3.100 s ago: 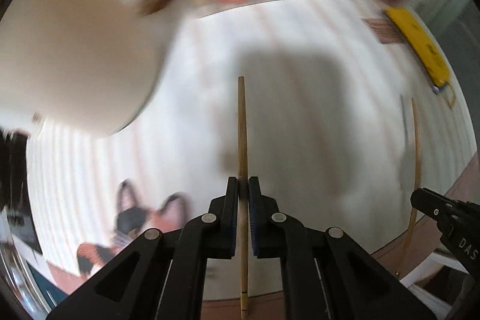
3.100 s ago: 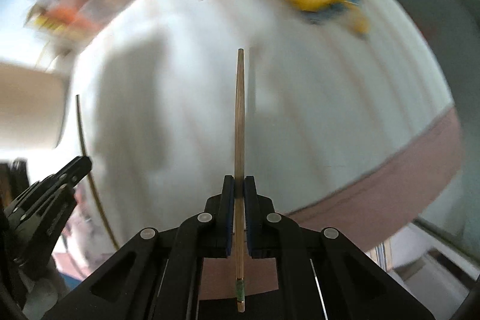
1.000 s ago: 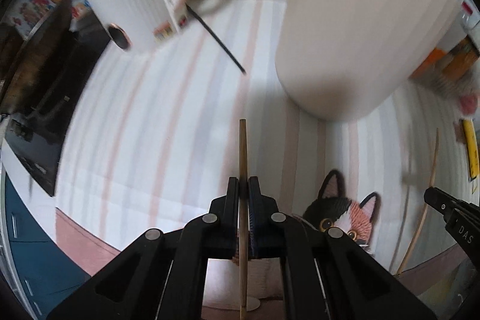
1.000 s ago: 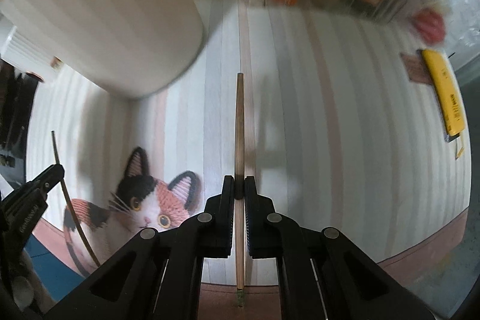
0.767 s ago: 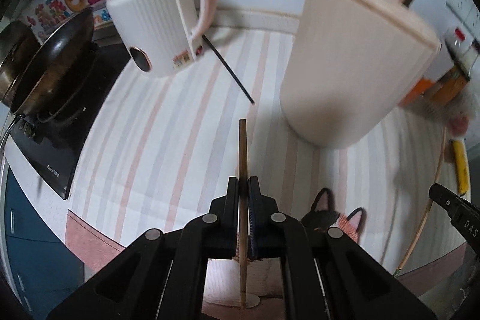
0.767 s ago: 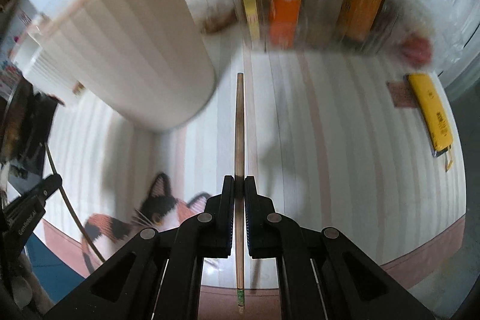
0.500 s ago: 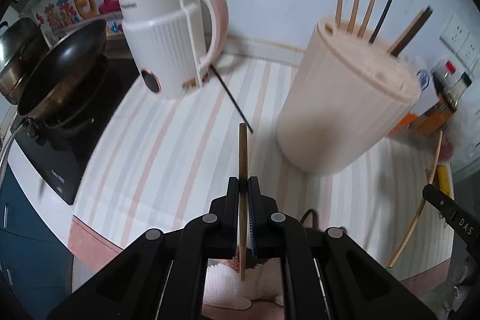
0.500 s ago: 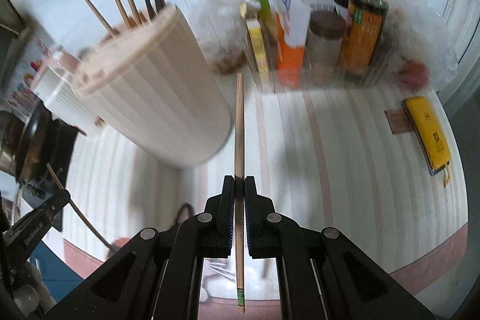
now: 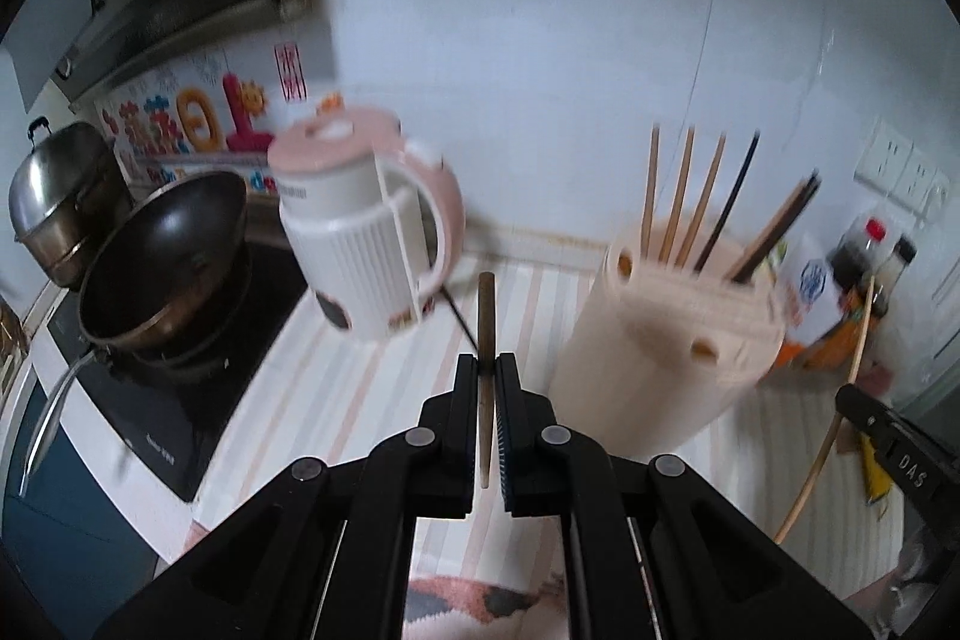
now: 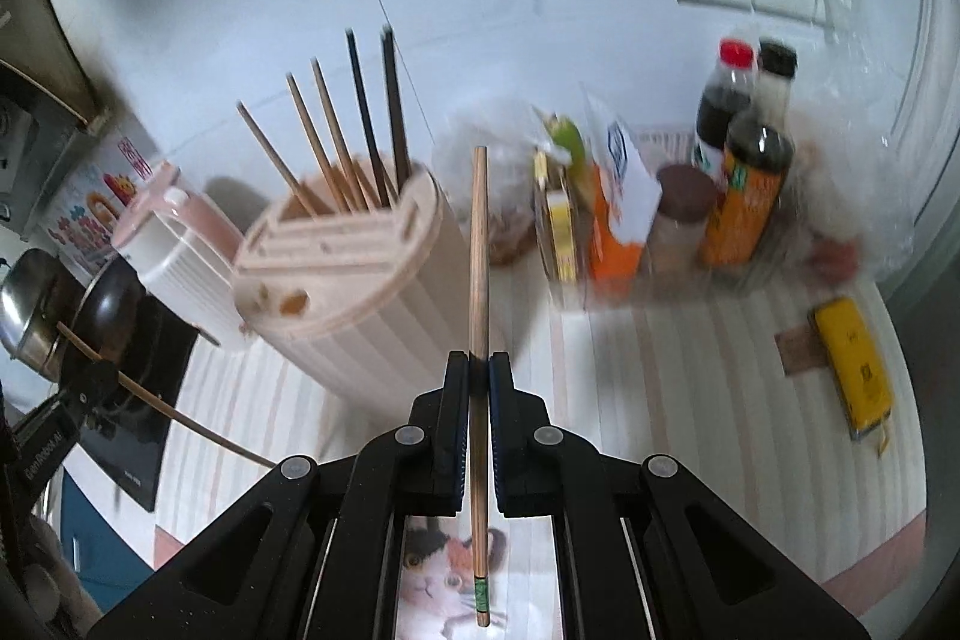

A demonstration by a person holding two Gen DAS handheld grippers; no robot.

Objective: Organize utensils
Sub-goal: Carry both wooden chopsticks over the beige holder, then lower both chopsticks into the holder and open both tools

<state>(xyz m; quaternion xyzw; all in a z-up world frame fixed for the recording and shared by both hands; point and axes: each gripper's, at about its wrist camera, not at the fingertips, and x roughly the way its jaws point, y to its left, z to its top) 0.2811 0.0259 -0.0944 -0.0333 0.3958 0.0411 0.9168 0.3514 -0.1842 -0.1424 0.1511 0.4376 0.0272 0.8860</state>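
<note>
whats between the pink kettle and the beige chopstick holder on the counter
In the left wrist view, bare striped counter with one dark chopstick lying on it separates the kettle from the chopstick holder.

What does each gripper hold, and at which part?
Each holds one wooden chopstick: the left gripper grips its chopstick nearer the rear end, the right gripper grips its chopstick around mid-length.

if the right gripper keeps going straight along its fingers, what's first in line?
Probably the pink utensil holder: the chopstick clamped in the right gripper points just past its right edge, toward the bagged food behind. Depth is unclear.
</note>
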